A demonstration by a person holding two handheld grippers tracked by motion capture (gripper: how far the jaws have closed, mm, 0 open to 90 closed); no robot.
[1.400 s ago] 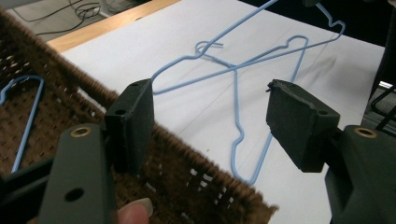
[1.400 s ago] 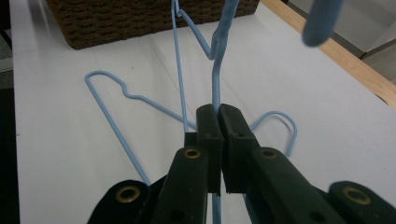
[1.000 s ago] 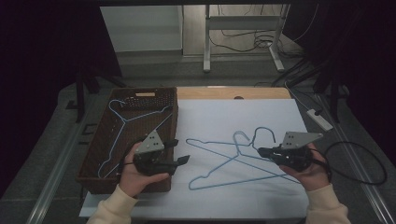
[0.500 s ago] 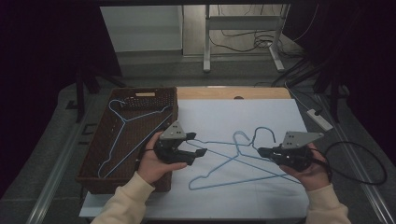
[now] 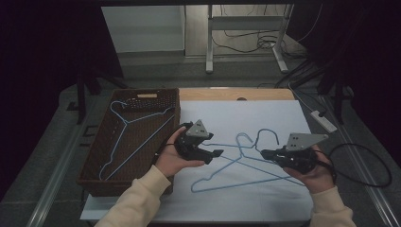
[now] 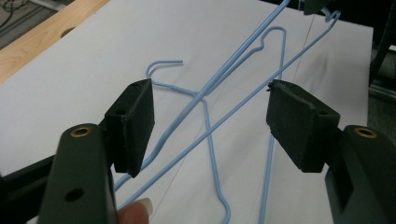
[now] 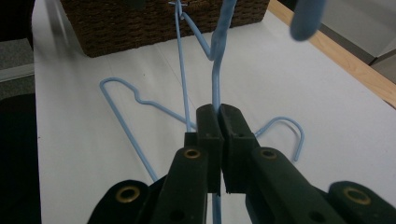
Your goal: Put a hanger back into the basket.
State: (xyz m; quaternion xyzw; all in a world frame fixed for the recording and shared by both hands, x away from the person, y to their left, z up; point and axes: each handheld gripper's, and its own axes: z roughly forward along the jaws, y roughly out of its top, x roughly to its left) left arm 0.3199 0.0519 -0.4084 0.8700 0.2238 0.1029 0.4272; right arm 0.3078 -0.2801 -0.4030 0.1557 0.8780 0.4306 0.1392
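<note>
A dim room surrounds the white-covered worktop. The left gripper has slid right from the brown wicker basket toward the tangled blue wire hangers, likely to grab one; its fingers are spread, empty. The right gripper's fingers, pressed together, pinch one hanger's wire.

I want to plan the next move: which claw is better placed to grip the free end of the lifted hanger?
Left. The left claw is open around the blue hanger's wires; the right claw already clamps it.
</note>
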